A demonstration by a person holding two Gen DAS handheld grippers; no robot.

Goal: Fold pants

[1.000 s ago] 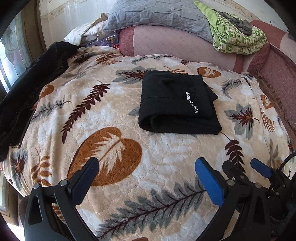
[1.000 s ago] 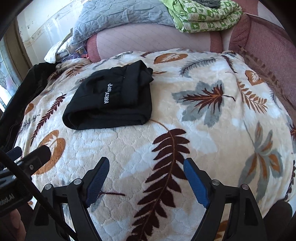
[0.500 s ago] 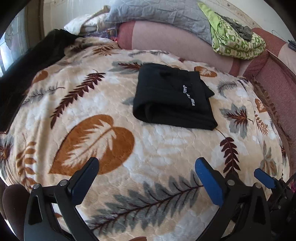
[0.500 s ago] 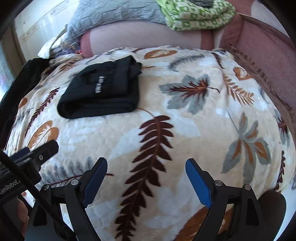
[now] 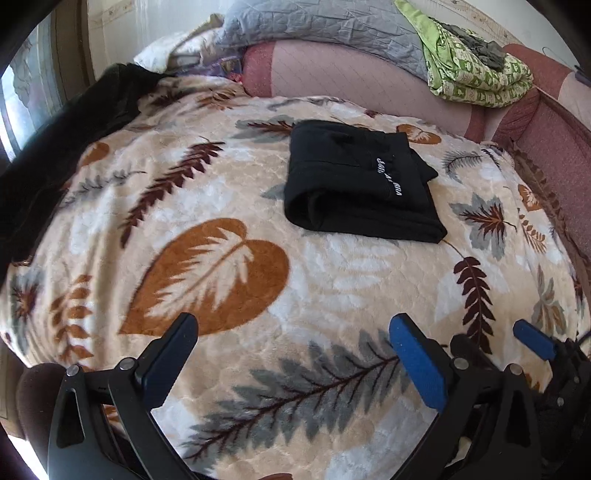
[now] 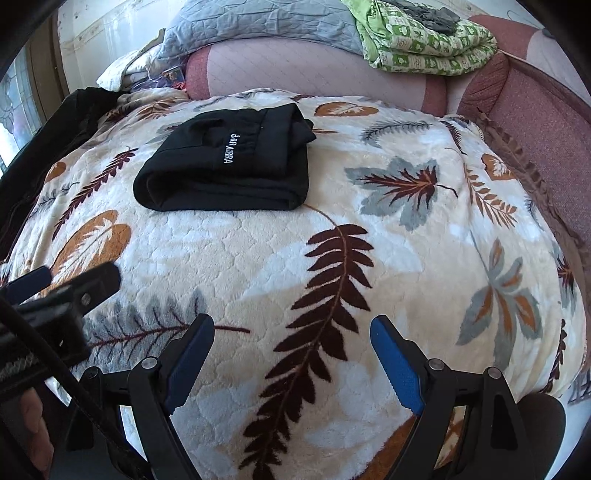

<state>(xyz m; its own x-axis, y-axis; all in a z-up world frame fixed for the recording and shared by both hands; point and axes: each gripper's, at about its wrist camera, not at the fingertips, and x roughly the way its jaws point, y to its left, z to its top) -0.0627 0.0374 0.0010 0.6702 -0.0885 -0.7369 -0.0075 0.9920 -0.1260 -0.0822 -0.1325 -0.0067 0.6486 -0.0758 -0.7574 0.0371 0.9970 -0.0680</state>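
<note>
The black pants (image 5: 354,184) lie folded into a compact rectangle with white lettering on top, on the leaf-print blanket (image 5: 229,266). In the right wrist view the pants (image 6: 229,166) sit at the upper left. My left gripper (image 5: 291,339) is open and empty, well short of the pants near the blanket's front edge. My right gripper (image 6: 291,343) is open and empty, also far from the pants. The right gripper's blue tip (image 5: 532,339) shows at the left wrist view's right edge; the left gripper (image 6: 66,291) shows at the right wrist view's left edge.
A pink headboard cushion (image 5: 332,74) runs along the back with a grey quilt (image 5: 314,22) and a folded green patterned blanket (image 5: 472,74) on it. A black garment (image 5: 66,133) lies along the blanket's left side. A pink padded side (image 6: 546,122) borders the right.
Both grippers have drawn back and shifted slightly; the pants have stayed folded in place. Both grippers stayed open.
</note>
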